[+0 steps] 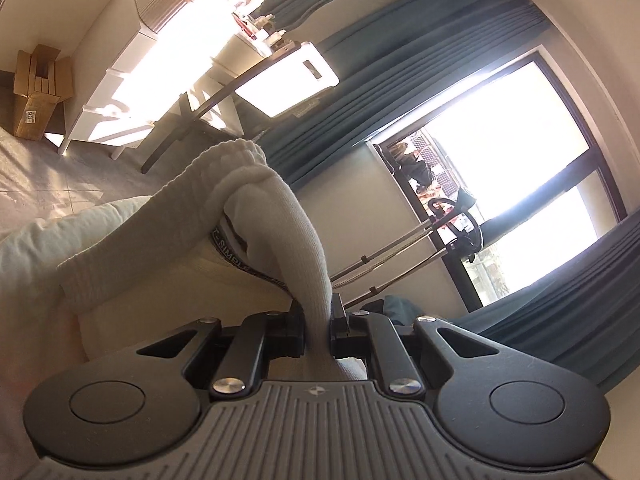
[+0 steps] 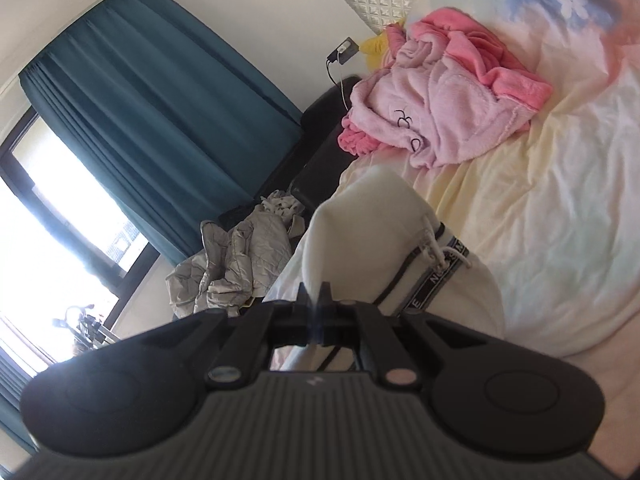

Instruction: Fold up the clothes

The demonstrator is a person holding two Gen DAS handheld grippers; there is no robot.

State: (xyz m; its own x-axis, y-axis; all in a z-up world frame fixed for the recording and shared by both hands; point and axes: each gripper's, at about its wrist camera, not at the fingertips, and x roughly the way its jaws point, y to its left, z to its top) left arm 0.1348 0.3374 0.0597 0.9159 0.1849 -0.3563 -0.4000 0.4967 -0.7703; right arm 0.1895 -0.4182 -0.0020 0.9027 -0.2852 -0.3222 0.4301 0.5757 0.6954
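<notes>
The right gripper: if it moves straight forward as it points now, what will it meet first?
The right gripper is already shut on the white knitted garment with a black lettered band, so that comes first. Beyond it probably the pale yellow bedsheet; depth is unclear.

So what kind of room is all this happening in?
Most likely a bedroom in someone's home. There is a bed with a pastel sheet, a pink fleece robe heaped on it, teal curtains at a big window, and a white chest of drawers.
</notes>
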